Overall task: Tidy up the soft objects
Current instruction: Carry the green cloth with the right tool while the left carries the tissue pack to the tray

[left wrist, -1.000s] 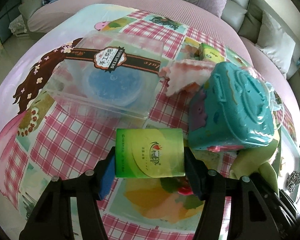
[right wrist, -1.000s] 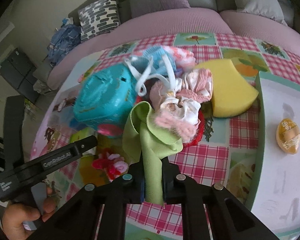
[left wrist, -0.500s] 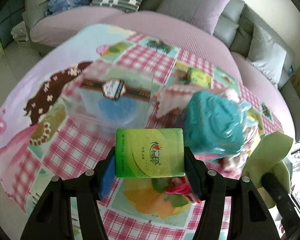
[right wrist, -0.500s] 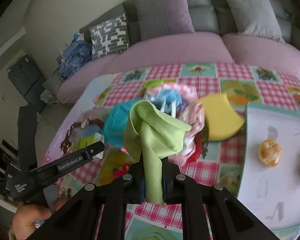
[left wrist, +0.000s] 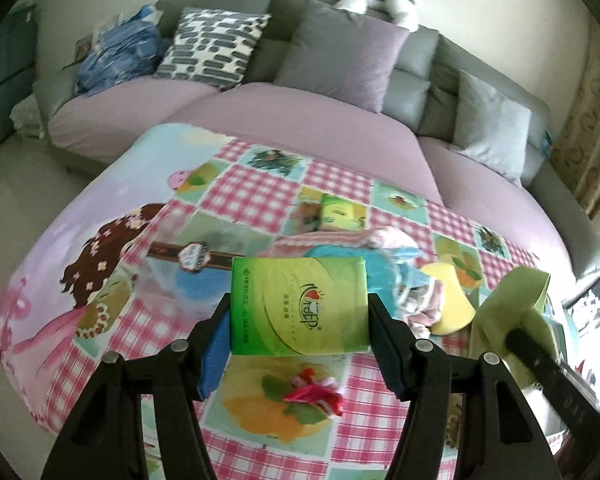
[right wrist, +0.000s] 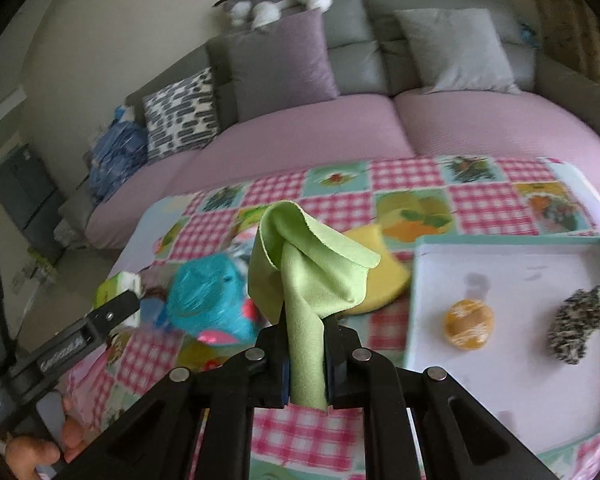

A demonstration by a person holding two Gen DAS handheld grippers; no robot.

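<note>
My left gripper (left wrist: 300,312) is shut on a green tissue pack (left wrist: 300,306) and holds it above the checked tablecloth. My right gripper (right wrist: 306,344) is shut on a light green cloth (right wrist: 306,268), lifted above the table; the cloth also shows in the left wrist view (left wrist: 508,308). Below lie a teal toy case (right wrist: 208,300), a yellow sponge (right wrist: 376,276), a pile of pink and white soft items (left wrist: 420,300) and a red fabric piece (left wrist: 316,394). The left gripper shows in the right wrist view (right wrist: 112,312).
A white tray with a teal rim (right wrist: 512,240) at the right holds an orange ball (right wrist: 468,322) and a black-and-white speckled soft item (right wrist: 576,330). A clear plastic box (left wrist: 180,268) lies at the left. A second green pack (left wrist: 340,216) lies farther back. A sofa (left wrist: 300,120) stands behind.
Both grippers have risen high above the table with their loads still held. The table items look smaller and lower; the tray's contents are now in the right wrist view.
</note>
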